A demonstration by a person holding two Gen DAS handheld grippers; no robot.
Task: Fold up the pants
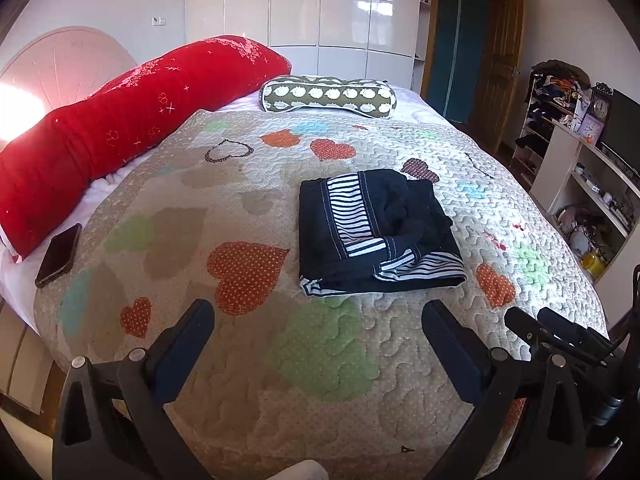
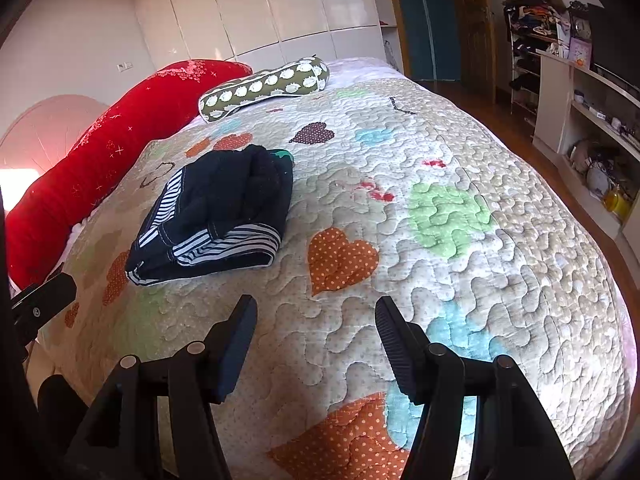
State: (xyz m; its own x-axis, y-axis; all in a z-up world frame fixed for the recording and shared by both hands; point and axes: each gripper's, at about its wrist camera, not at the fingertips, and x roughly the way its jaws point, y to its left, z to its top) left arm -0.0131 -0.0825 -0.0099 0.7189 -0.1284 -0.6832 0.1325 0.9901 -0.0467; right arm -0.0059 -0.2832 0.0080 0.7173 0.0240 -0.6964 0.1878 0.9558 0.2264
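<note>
The dark navy pants (image 1: 376, 232) with black-and-white striped trim lie folded in a compact bundle in the middle of the quilted bed (image 1: 280, 380). They also show in the right wrist view (image 2: 216, 212), to the upper left. My left gripper (image 1: 316, 308) is open and empty, hovering above the quilt just in front of the pants. My right gripper (image 2: 316, 304) is open and empty, above the quilt (image 2: 480, 280) to the right of the pants. Part of the right gripper shows at the left wrist view's right edge (image 1: 560, 336).
A long red pillow (image 1: 120, 120) and a green patterned bolster (image 1: 328, 96) lie at the head of the bed. A black phone (image 1: 58, 254) lies at the bed's left edge. White shelves (image 1: 592, 184) and a clothes rack stand to the right.
</note>
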